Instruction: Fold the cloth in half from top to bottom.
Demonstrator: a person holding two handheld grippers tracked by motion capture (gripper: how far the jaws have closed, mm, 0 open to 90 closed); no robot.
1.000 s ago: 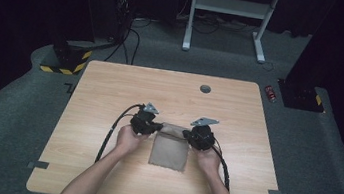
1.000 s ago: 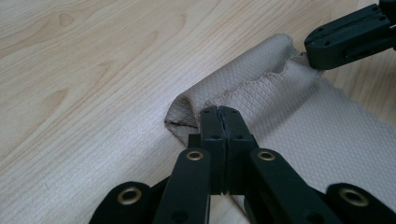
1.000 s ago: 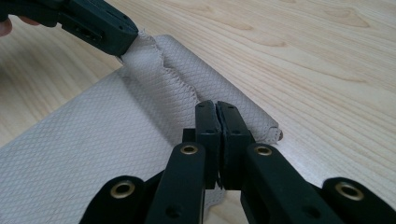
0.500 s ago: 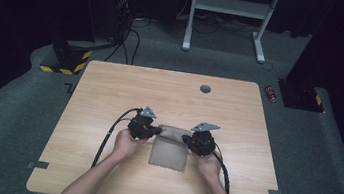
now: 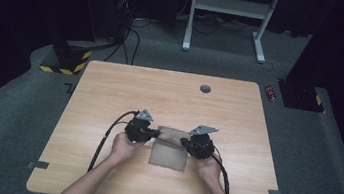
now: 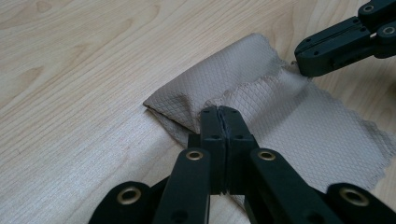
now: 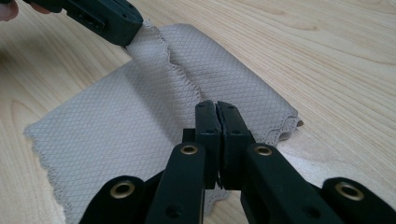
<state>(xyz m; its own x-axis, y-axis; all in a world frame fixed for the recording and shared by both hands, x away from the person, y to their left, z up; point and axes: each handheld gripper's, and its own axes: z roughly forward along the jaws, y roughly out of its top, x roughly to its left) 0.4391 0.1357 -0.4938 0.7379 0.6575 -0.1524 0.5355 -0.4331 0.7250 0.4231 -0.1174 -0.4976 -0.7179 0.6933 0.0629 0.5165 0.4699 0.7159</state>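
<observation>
— Holding the beige cloth [image 5: 170, 148] with both tools, I see it lying on the wooden table [image 5: 110, 94], in the near half, about the middle from left to right. You can ask me more.

— Where is your left gripper [image 5: 155, 134]?

— From the high view it is at the 10 o'clock corner of the cloth. In the left gripper view my two black jaws stand pressed together, with the cloth edge pinched between them. There is no gap between the jaws.

— And the right gripper [image 5: 185, 142]?

— It is at the 2 o'clock corner of the cloth, just beside the left one, with the far edge of the cloth between the two. In the right gripper view its jaws are also pressed together, and the cloth [image 7: 140, 121] goes in under their tips. So both are clamped on the same cloth.

— How does the cloth lie?

— The far edge is folded toward me, so there is a double layer at 12 o'clock and a single flat layer at 6 o'clock. The edge is scalloped and the surface has a small diamond pattern. In the left gripper view the cloth [image 6: 299, 121] rises a little at the fold, where the other gripper holds it at 1 o'clock.

— Anything else on the table?

— A small round dark grommet [image 5: 205, 89] at 12 o'clock, well apart from the cloth.
</observation>
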